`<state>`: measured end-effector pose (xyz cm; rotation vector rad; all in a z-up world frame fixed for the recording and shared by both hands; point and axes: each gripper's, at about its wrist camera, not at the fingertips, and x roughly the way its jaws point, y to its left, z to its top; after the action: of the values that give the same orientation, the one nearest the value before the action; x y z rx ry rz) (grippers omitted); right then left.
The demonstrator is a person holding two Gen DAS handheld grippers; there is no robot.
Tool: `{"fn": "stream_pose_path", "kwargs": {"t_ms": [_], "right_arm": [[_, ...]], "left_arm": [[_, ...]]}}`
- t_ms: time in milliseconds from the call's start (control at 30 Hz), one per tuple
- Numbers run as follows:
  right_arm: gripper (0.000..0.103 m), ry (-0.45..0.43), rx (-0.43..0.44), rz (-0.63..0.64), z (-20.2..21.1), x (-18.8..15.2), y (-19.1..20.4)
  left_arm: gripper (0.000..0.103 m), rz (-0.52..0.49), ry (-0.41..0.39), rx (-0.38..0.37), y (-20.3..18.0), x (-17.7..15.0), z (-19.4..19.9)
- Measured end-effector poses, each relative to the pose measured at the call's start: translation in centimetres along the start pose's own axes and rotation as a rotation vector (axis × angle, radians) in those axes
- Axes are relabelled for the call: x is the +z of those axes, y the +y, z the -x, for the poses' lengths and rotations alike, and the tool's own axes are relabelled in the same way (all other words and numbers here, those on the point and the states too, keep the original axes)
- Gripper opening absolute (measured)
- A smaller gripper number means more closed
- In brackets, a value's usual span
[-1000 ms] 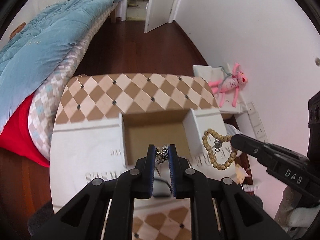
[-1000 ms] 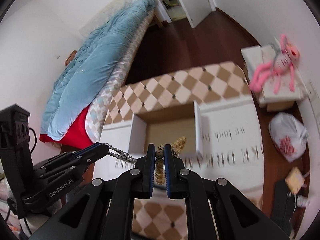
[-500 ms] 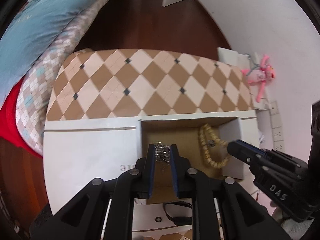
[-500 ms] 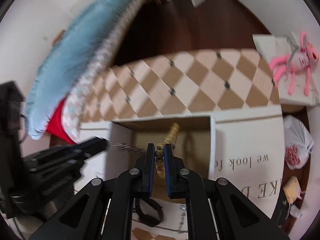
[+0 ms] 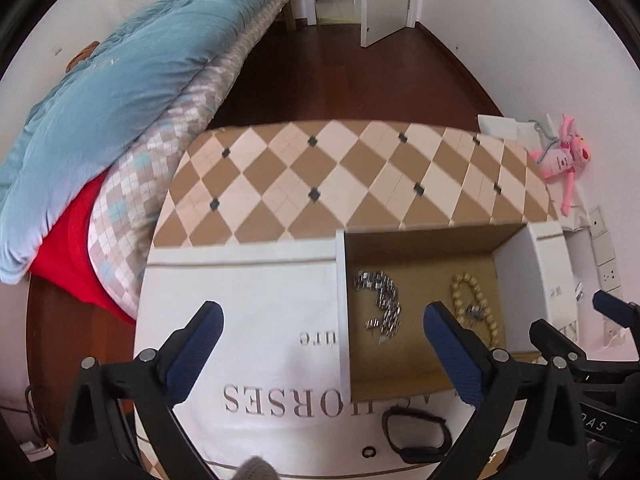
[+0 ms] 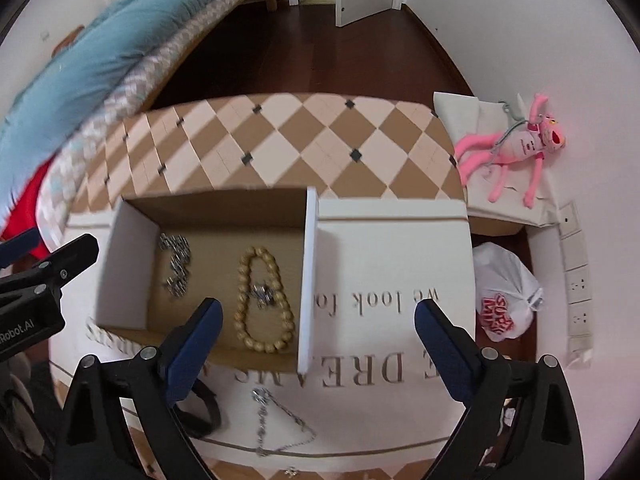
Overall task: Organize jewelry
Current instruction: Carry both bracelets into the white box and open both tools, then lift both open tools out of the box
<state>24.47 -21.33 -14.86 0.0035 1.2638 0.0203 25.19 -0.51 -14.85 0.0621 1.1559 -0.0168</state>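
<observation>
An open cardboard box point(image 5: 420, 238) point(image 6: 224, 208) sits on the white lettered cloth. Inside lie a silver chain bracelet point(image 5: 382, 304) point(image 6: 176, 264) and a wooden bead bracelet point(image 5: 476, 312) point(image 6: 264, 300). My left gripper point(image 5: 322, 328) is open and empty, above the cloth at the box's left wall. My right gripper point(image 6: 316, 324) is open and empty, above the box's right wall. On the cloth in front of the box lie a black band point(image 5: 418, 434) point(image 6: 206, 412), a small black ring point(image 5: 369, 452) and a thin silver chain point(image 6: 276, 420).
The table point(image 5: 320, 176) has a brown and cream diamond pattern. A bed with a blue quilt point(image 5: 120, 80) stands at the left. A pink plush toy point(image 6: 516, 148) lies on a white box at the right, with a white plastic bag point(image 6: 504, 296) on the floor below.
Both grippers have opened and let go: the silver chain bracelet and the bead bracelet now lie in the box. Both grippers have pulled back and up.
</observation>
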Motion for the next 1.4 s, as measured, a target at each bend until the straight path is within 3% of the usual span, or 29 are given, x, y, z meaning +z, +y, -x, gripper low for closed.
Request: {"fn": "stream_pose_path", "kwargs": {"t_ms": [133, 500, 733, 1133, 1400], "right_arm": [[0.103, -0.003, -0.037, 0.01, -0.7, -1.3, 0.3], [0.103, -0.02, -0.02, 0.004, 0.2, -2.2, 1.1], [0.103, -0.094, -0.026, -0.002, 3.7, -3.1, 1.3], [0.103, -0.186, -0.026, -0.033, 10.0, -5.7, 1.4], [0.103, -0.229, 0.023, -0.053, 13.7, -7.6, 1.4]], "left_arm": [[0.103, -0.003, 0.009, 0.008, -0.2, -1.3, -0.7], [0.103, 0.029, -0.005, 0.009, 0.5, -2.8, 0.8], [0.103, 0.034, -0.061, 0.077, 0.9, -4.1, 4.5], [0.103, 0.042, -0.138, 0.069, 1.4, -6.8, 10.4], [0.103, 0.065, -0.178, 0.08, 1.5, -8.1, 13.1]]}}
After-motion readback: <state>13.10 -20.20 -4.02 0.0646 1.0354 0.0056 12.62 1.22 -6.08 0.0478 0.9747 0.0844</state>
